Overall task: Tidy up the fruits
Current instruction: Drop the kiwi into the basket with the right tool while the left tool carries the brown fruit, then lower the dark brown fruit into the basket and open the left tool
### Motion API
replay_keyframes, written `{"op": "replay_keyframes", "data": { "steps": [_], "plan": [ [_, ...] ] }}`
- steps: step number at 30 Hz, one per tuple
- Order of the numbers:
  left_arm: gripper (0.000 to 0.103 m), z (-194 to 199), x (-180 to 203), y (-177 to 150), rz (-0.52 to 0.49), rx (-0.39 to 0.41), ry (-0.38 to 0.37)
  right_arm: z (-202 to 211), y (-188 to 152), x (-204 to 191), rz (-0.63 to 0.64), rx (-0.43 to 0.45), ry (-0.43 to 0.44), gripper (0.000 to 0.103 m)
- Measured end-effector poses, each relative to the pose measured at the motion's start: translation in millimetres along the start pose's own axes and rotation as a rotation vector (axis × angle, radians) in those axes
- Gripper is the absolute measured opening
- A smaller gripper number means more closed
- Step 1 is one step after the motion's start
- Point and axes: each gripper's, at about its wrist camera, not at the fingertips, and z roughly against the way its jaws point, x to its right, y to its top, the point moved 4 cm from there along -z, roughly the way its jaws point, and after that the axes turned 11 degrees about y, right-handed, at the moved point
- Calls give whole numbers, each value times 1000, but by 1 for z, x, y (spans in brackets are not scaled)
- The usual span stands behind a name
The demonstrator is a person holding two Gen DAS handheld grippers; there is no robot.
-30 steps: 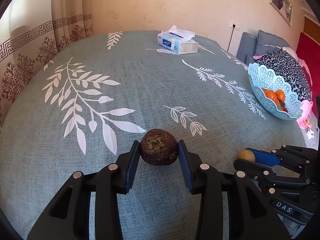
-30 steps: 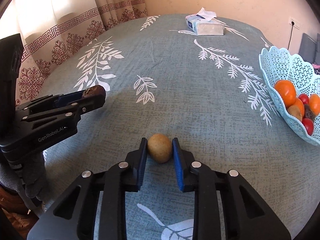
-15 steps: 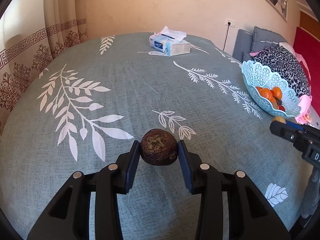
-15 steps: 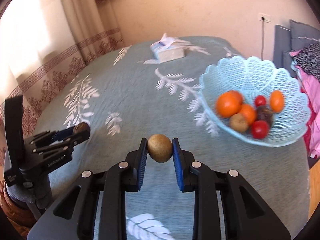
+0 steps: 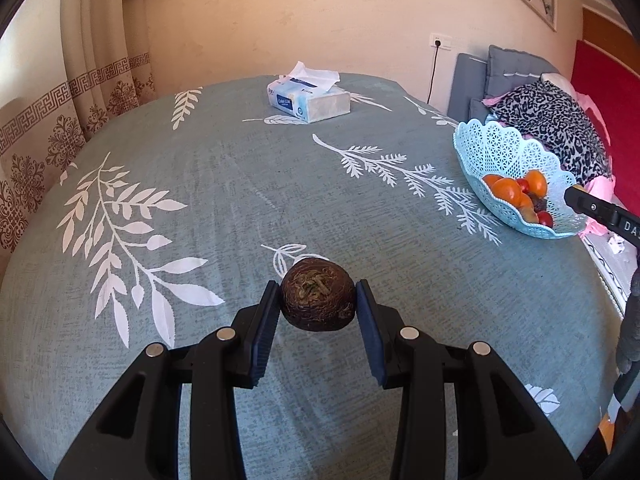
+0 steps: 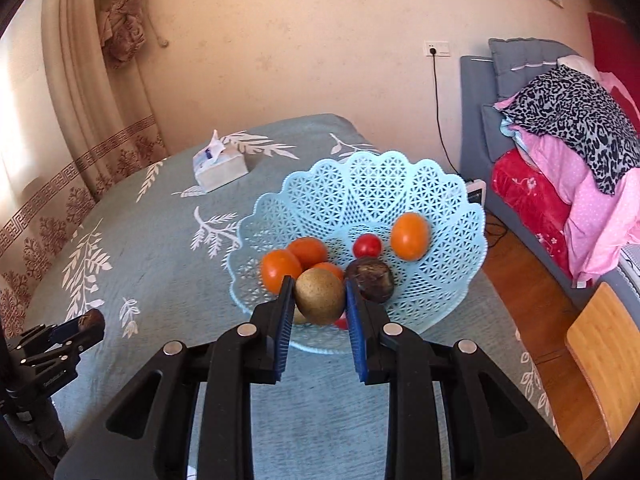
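Observation:
My left gripper (image 5: 317, 306) is shut on a dark brown wrinkled fruit (image 5: 317, 300) and holds it above the teal tablecloth. My right gripper (image 6: 319, 300) is shut on a yellow-brown kiwi (image 6: 319, 295) and holds it over the near rim of the light blue lattice basket (image 6: 400, 184). The basket holds several orange fruits (image 6: 410, 236), a red tomato (image 6: 367, 245) and a dark fruit (image 6: 370, 279). The basket (image 5: 504, 152) also shows at the right in the left wrist view, with the right gripper's tip beside it. The left gripper (image 6: 86, 322) shows at the lower left of the right wrist view.
A tissue box (image 5: 308, 98) sits at the far side of the table (image 5: 240, 184). Curtains (image 5: 80, 60) hang at the left. A grey sofa with blankets (image 6: 560, 152) stands beyond the table's right edge. A wooden chair (image 6: 604, 360) is at the right.
My right gripper has carried the kiwi up and over to the basket. My left gripper has lifted the dark fruit higher above the cloth.

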Motion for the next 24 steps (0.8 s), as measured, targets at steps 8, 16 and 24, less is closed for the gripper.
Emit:
{"op": "replay_keyframes", "data": {
  "steps": [8, 16, 24],
  "plan": [
    [39, 1, 26, 17, -45, 22, -27, 5, 2, 29, -40, 84, -67, 41],
    [39, 3, 67, 43, -107, 58, -80, 33, -3, 51, -98, 191, -127, 62],
    [39, -1, 118, 71, -160, 105, -128, 39, -17, 73, -176, 213, -152, 66]
  ]
}}
